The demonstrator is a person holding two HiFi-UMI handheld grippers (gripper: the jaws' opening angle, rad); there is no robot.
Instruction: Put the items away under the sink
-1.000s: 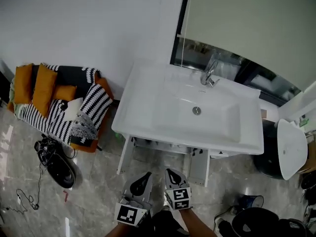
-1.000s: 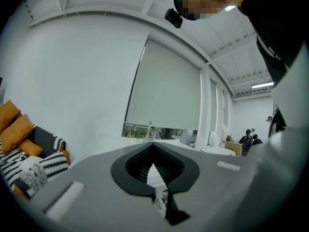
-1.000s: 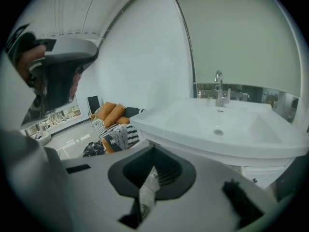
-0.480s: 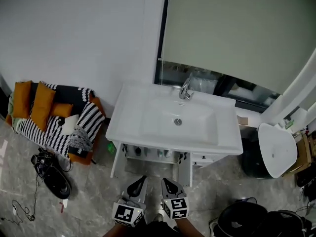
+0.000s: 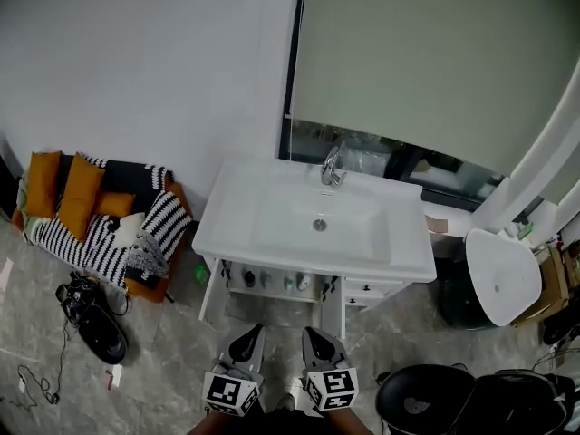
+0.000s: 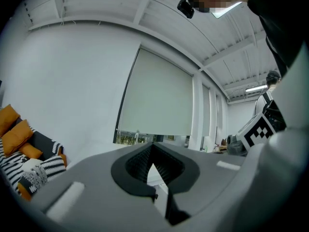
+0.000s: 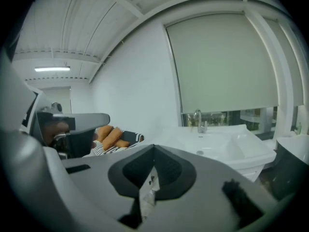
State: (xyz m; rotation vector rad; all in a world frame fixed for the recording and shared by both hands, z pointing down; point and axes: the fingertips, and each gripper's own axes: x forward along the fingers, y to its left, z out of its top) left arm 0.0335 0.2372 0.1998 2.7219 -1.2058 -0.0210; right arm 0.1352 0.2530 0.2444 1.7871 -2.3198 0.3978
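The left gripper (image 5: 253, 333) and right gripper (image 5: 314, 333) are sitting side by side, both pointing forward. All 2 pairs of jaws are pressing together, gripping nothing.

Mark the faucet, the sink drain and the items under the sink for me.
faucet (image 5: 332, 167), head view, on the middle of its chrome spout.
sink drain (image 5: 319, 225), head view, on the centre of its round metal plug.
items under the sink (image 5: 248, 279), head view, on the dark one at the left.
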